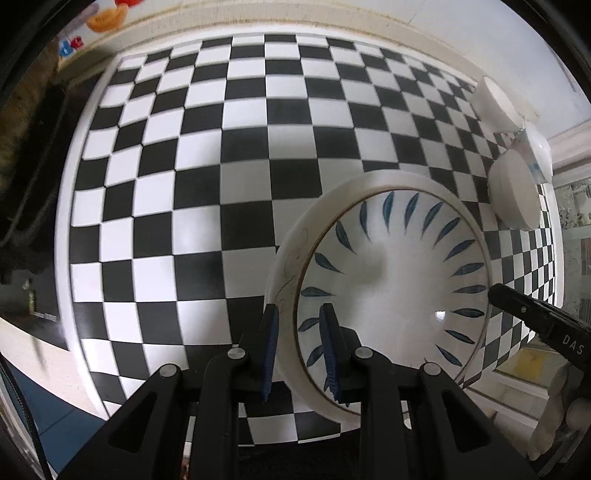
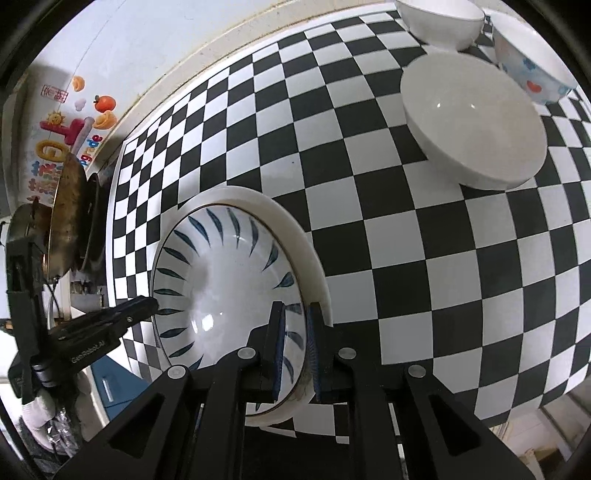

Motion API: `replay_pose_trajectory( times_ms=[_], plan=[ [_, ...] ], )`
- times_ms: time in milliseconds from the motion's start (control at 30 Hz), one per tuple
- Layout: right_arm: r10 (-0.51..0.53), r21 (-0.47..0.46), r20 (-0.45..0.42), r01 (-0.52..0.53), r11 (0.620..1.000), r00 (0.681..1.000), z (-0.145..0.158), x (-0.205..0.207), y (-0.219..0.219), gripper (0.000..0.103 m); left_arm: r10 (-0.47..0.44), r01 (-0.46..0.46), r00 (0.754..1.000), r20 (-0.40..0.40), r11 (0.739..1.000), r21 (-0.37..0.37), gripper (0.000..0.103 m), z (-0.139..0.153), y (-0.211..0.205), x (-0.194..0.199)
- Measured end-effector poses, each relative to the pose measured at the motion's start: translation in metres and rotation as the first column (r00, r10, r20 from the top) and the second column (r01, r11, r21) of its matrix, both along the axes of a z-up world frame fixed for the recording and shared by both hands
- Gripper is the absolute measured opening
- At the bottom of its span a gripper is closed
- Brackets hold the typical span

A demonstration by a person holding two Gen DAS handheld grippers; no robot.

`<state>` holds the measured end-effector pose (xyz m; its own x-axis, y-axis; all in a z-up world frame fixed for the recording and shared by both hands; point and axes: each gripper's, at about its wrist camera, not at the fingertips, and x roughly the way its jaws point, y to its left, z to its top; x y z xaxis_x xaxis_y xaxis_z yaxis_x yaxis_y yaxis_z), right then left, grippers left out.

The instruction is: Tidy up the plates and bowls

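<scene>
A bowl with blue leaf strokes (image 1: 399,280) (image 2: 221,280) sits nested in a wider white dish (image 1: 291,251) (image 2: 310,254) over the checkered table (image 1: 207,155) (image 2: 406,258). My left gripper (image 1: 299,308) is shut across both rims at the stack's left side, one finger outside the white dish and one inside the bowl. My right gripper (image 2: 295,306) is shut on the rims at the opposite side. Each gripper shows in the other's view: the right gripper (image 1: 517,304) and the left gripper (image 2: 146,304). Whether the stack touches the table I cannot tell.
A plain white bowl (image 2: 472,118) (image 1: 513,192) stands to the back right, with another white bowl (image 2: 439,18) (image 1: 495,103) and a blue-and-red patterned bowl (image 2: 532,62) behind it. A wok (image 2: 70,218) sits past the table's left edge. A white-gloved hand (image 1: 554,417) holds the right gripper.
</scene>
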<state>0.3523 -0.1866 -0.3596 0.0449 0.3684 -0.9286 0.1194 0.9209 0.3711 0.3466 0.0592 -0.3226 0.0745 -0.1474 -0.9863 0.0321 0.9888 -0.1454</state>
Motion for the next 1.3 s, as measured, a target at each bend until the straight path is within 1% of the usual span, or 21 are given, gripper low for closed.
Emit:
replay_pose_trajectory(
  times_ms=[100, 200, 367, 433, 567, 633, 700, 800, 833, 933, 967, 1000, 1033, 1067, 1100, 1200, 1300],
  plan=[
    [0.023, -0.036, 0.027, -0.022, 0.999, 0.999, 0.014, -0.009, 0.009, 0.015, -0.013, 0.012, 0.999, 0.051, 1.0, 0.022, 0.02, 0.02, -0.002, -0.01],
    [0.054, -0.088, 0.068, -0.047, 0.995, 0.996, 0.038, -0.023, 0.02, 0.015, -0.025, 0.02, 0.995, 0.1, 0.999, 0.047, 0.02, 0.042, -0.003, -0.023],
    [0.086, -0.143, 0.146, -0.065, 0.988, 0.986, 0.091, -0.055, 0.039, 0.015, -0.032, 0.027, 0.988, 0.153, 0.999, 0.033, 0.02, 0.084, -0.004, -0.049],
    [0.091, -0.153, 0.178, -0.064, 0.986, 0.98, 0.115, -0.068, 0.044, 0.015, -0.041, 0.036, 0.981, 0.189, 0.999, 0.028, 0.021, 0.105, -0.005, -0.061],
    [0.089, -0.164, 0.234, -0.051, 0.985, 0.968, 0.159, -0.09, 0.049, 0.016, -0.053, 0.047, 0.969, 0.242, 0.998, 0.03, 0.021, 0.137, -0.007, -0.082],
    [0.087, -0.177, 0.269, -0.04, 0.983, 0.959, 0.182, -0.101, 0.049, 0.025, -0.062, 0.056, 0.965, 0.253, 0.998, 0.033, 0.021, 0.151, -0.008, -0.09],
    [0.091, -0.193, 0.293, -0.035, 0.981, 0.952, 0.2, -0.109, 0.051, 0.037, -0.063, 0.057, 0.963, 0.262, 0.998, 0.03, 0.027, 0.161, -0.008, -0.099],
    [0.088, -0.204, 0.319, -0.022, 0.979, 0.944, 0.22, -0.119, 0.052, 0.045, -0.066, 0.063, 0.96, 0.272, 0.998, 0.02, 0.028, 0.174, -0.01, -0.109],
    [0.093, -0.212, 0.329, -0.022, 0.977, 0.94, 0.228, -0.123, 0.053, 0.046, -0.067, 0.064, 0.959, 0.276, 0.998, 0.018, 0.028, 0.178, -0.011, -0.113],
    [0.102, -0.228, 0.347, -0.022, 0.973, 0.932, 0.244, -0.132, 0.056, 0.053, -0.063, 0.063, 0.955, 0.289, 0.998, 0.008, 0.036, 0.189, -0.011, -0.121],
    [0.102, -0.229, 0.351, -0.021, 0.973, 0.931, 0.247, -0.134, 0.056, 0.058, -0.061, 0.062, 0.953, 0.296, 0.998, 0.007, 0.041, 0.192, -0.011, -0.123],
    [0.102, -0.229, 0.355, -0.019, 0.973, 0.929, 0.25, -0.135, 0.056, 0.064, -0.06, 0.06, 0.951, 0.304, 0.998, 0.009, 0.049, 0.195, -0.011, -0.126],
    [0.098, -0.229, 0.362, -0.014, 0.973, 0.927, 0.255, -0.138, 0.055, 0.067, -0.059, 0.059, 0.949, 0.31, 0.998, 0.011, 0.055, 0.197, -0.01, -0.127],
    [0.093, -0.227, 0.366, -0.008, 0.974, 0.926, 0.259, -0.14, 0.055, 0.071, -0.058, 0.058, 0.948, 0.313, 0.998, 0.009, 0.066, 0.199, -0.01, -0.129],
    [0.09, -0.226, 0.369, -0.005, 0.974, 0.925, 0.261, -0.141, 0.054, 0.075, -0.054, 0.055, 0.947, 0.318, 0.998, 0.005, 0.073, 0.2, -0.009, -0.13],
    [0.09, -0.235, 0.377, 0.002, 0.972, 0.922, 0.267, -0.145, 0.054, 0.078, -0.04, 0.04, 0.943, 0.331, 0.999, 0.005, 0.076, 0.203, -0.007, -0.135],
    [0.093, -0.251, 0.374, 0.004, 0.968, 0.923, 0.269, -0.148, 0.055, 0.079, -0.032, 0.032, 0.939, 0.343, 0.999, 0.006, 0.077, 0.206, -0.006, -0.14]
  ],
)
